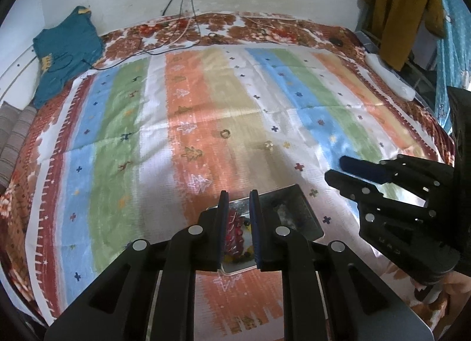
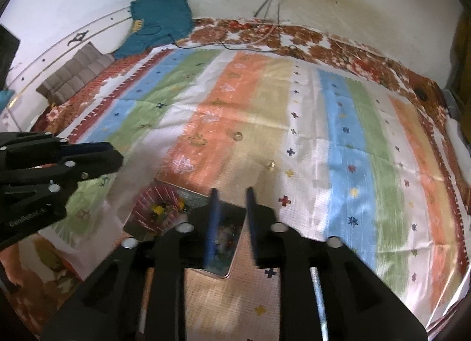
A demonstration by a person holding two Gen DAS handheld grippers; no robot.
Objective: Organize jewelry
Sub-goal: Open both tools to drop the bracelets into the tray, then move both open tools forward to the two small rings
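Observation:
A shiny metal tray (image 1: 291, 199) lies on the striped cloth, with red beaded jewelry (image 1: 234, 232) in its left part and pale mixed pieces on the right. My left gripper (image 1: 239, 193) hovers over the red beads, its jaws almost together and nothing seen between them. My right gripper (image 2: 232, 192) hangs over the tray's (image 2: 226, 274) right part, jaws slightly apart and empty. Farther out on the cloth lie a ring (image 1: 225, 134) and a small gold piece (image 1: 268, 144). From the right wrist view, the left gripper (image 2: 116, 154) sits at the left edge.
The striped cloth (image 1: 182, 105) covers a floral bedsheet. A teal garment (image 1: 64, 52) and cables (image 1: 176, 40) lie at the far side by the wall. A white power strip (image 1: 388, 79) and a hanging mustard garment (image 1: 403, 2) are at the right. A striped cushion (image 2: 73, 76) rests far left.

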